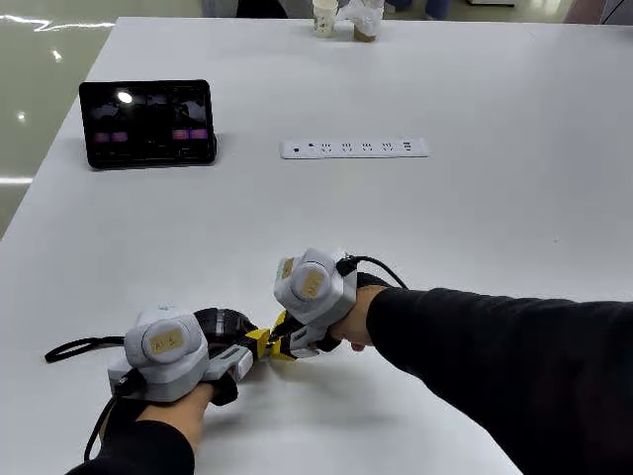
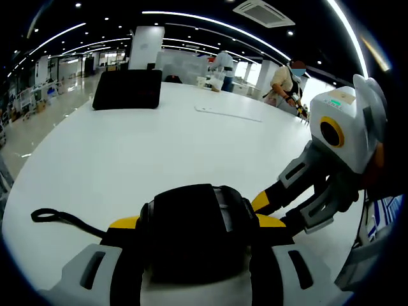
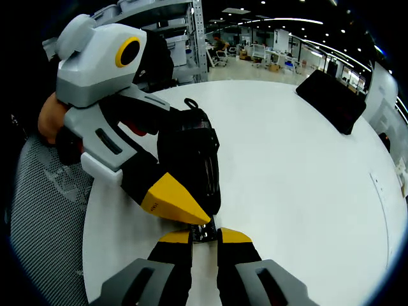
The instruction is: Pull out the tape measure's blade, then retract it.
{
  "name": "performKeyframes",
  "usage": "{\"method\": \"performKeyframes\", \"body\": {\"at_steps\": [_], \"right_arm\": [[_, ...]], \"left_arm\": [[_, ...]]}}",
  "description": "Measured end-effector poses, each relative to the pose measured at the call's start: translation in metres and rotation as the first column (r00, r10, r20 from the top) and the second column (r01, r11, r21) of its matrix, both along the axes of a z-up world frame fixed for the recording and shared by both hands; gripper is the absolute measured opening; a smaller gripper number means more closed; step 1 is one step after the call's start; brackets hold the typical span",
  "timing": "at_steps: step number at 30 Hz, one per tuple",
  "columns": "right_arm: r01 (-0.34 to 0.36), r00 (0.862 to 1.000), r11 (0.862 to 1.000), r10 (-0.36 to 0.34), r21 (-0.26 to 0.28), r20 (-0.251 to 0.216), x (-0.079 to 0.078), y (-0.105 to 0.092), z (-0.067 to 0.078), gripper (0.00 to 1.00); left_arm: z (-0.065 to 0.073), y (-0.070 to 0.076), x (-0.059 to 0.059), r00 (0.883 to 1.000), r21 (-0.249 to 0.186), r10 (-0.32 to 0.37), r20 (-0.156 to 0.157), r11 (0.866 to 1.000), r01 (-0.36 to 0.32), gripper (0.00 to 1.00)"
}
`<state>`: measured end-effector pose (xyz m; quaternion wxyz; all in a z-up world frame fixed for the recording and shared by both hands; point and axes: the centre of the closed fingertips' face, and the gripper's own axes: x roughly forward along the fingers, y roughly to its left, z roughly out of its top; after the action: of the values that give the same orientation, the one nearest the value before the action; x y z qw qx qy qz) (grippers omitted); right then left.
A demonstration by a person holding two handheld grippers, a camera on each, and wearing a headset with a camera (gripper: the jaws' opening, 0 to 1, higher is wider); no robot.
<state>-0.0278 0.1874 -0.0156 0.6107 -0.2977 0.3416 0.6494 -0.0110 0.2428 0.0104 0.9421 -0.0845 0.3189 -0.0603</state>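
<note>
The black tape measure sits on the white worktop at its near edge, a little left of centre. It is clamped between the yellow-tipped jaws of the left tool. In the left gripper view the case fills the gap between that tool's two jaws, which press on its sides. The tape measure's black wrist strap trails away to the left across the worktop. The right tool comes in from the right and meets the case at its right end, close against the left tool's tips. In the right gripper view its jaws stand almost together, pinched on a small dark blade tip right at the mouth of the case; hardly any blade is drawn out. Farther back on the left a dark tablet stands propped up. A white power strip lies flat near the middle, and paper cups stand at the far edge.
</note>
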Motion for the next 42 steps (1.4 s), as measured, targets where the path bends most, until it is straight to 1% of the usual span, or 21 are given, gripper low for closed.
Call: {"method": "performKeyframes", "body": {"at_steps": [12, 21, 29, 38, 42], "right_arm": [[0.003, 1.000, 1.000, -0.003, 0.006, 0.000, -0.0010, 0.0045, 0.0001, 0.12], [-0.002, 1.000, 1.000, 0.002, 0.003, 0.009, -0.0012, 0.0052, 0.0003, 0.12], [0.010, 1.000, 1.000, -0.010, -0.003, 0.022, -0.0016, 0.0064, 0.0002, 0.13], [0.036, 0.999, 0.999, -0.035, -0.011, 0.036, -0.0021, 0.0063, -0.0003, 0.13], [0.048, 0.998, 0.999, -0.047, -0.015, 0.045, -0.0018, 0.0038, 0.0012, 0.13]], "left_arm": [[0.0006, 0.0000, -0.0003, 1.000, -0.001, -0.002, 0.001, 1.000, 0.002, 0.63], [0.0005, -0.0001, -0.0004, 1.000, 0.002, -0.002, 0.001, 1.000, 0.002, 0.63], [0.0011, -0.0003, 0.0005, 1.000, 0.005, 0.000, 0.015, 1.000, 0.000, 0.65], [0.0015, -0.0006, -0.0015, 0.999, 0.002, -0.034, -0.002, 0.999, 0.034, 0.64], [0.0040, -0.0003, -0.0032, 0.999, 0.002, -0.050, -0.007, 0.999, 0.050, 0.63]]}}
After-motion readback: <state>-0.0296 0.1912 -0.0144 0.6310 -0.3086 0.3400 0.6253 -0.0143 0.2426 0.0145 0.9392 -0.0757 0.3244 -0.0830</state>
